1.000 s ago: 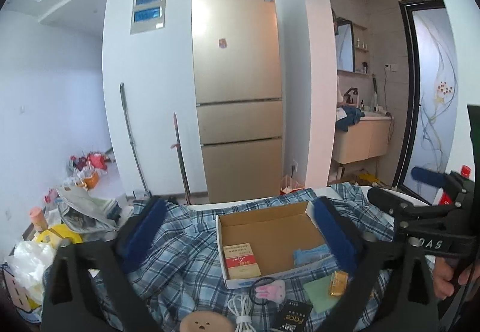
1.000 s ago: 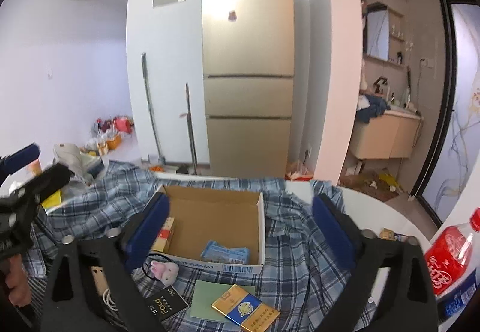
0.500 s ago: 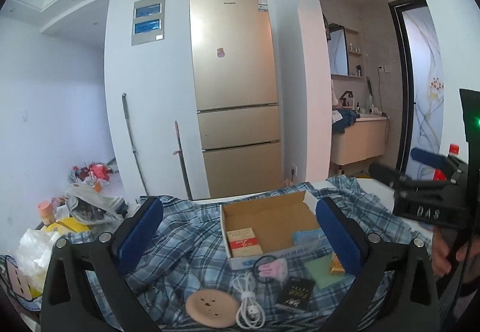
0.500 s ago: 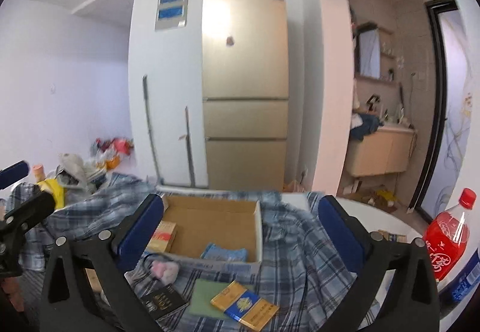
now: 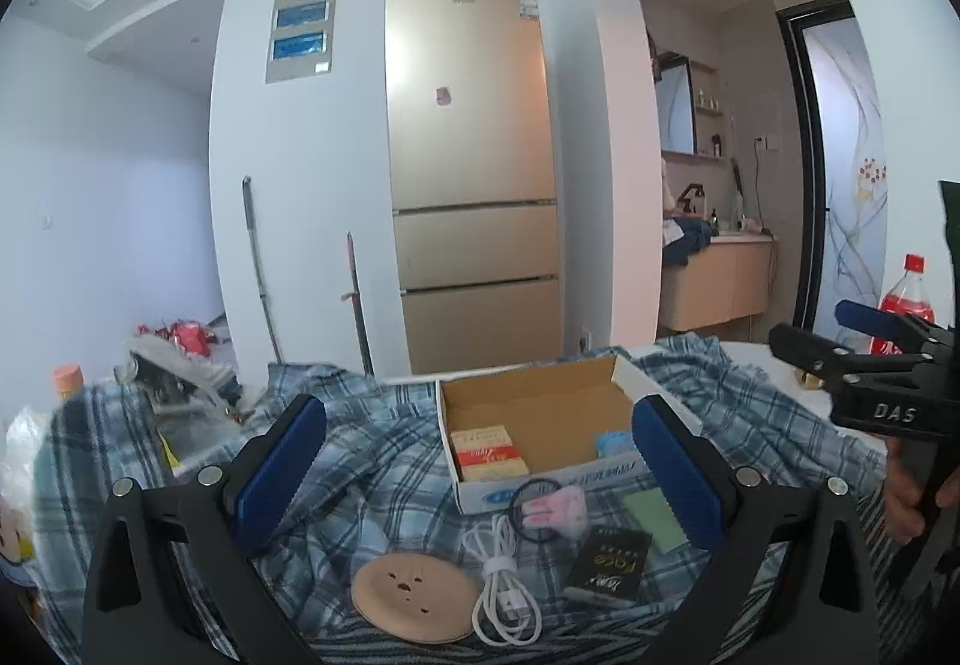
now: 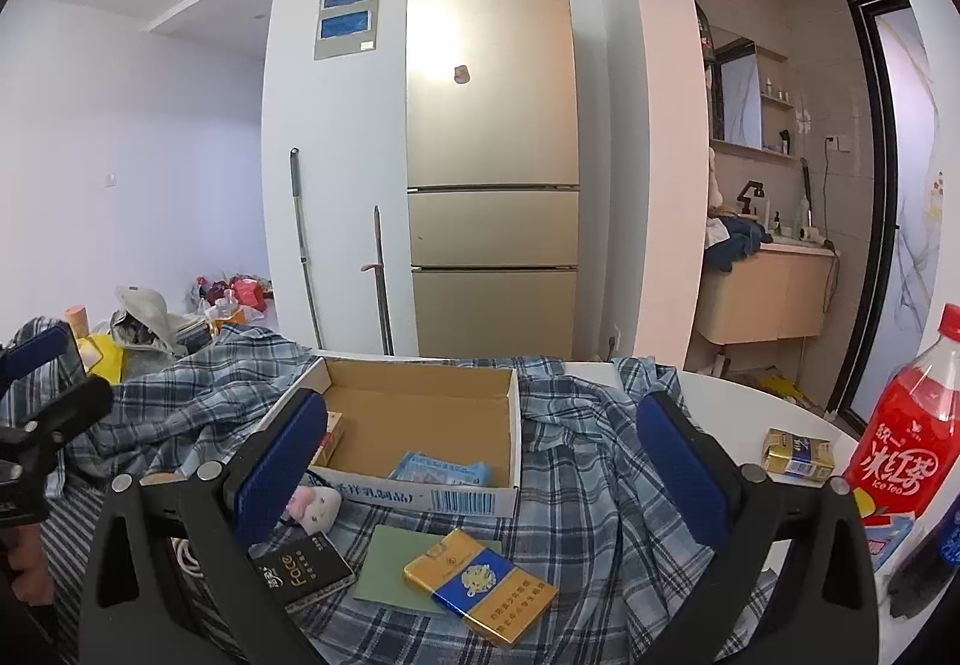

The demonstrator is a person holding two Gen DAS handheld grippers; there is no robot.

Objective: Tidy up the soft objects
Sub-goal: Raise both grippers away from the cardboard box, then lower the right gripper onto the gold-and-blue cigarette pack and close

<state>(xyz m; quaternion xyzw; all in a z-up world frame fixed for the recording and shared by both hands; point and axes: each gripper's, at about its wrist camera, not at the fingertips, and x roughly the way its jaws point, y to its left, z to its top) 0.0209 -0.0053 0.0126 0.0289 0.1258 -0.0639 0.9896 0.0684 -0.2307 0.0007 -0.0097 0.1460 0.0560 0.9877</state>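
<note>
Left hand-held gripper (image 5: 477, 470): jaws spread wide, nothing between them, held above the near edge of the counter (image 6: 729, 401). Right hand-held gripper (image 6: 474, 464): likewise wide apart, empty, raised over the same area; also seen at the right edge of the left wrist view, gripped by a hand (image 5: 912, 497). Counter covered w/ a rumpled blue plaid cloth (image 5: 384, 461). On the cloth, centre: open cardboard box (image 6: 420, 413), upright, holding a red-and-cream pack (image 5: 487, 452) at its left side and a light blue packet (image 6: 444, 468) towards its front right. Just in front of the box: pink plush toy (image 5: 555, 506) lying against a black ring, touching the box front wall or just beside it, cannot tell. Near it on the cloth: white coiled cable (image 5: 504, 584), tan round disc (image 5: 414, 596), black booklet (image 6: 300, 575), green card (image 6: 396, 563) w/ a yellow-blue carton (image 6: 480, 584) resting partly on it. Right side, on bare counter: red drink bottle (image 6: 906, 437) and small gold pack (image 6: 797, 449), well apart from the box.
</note>
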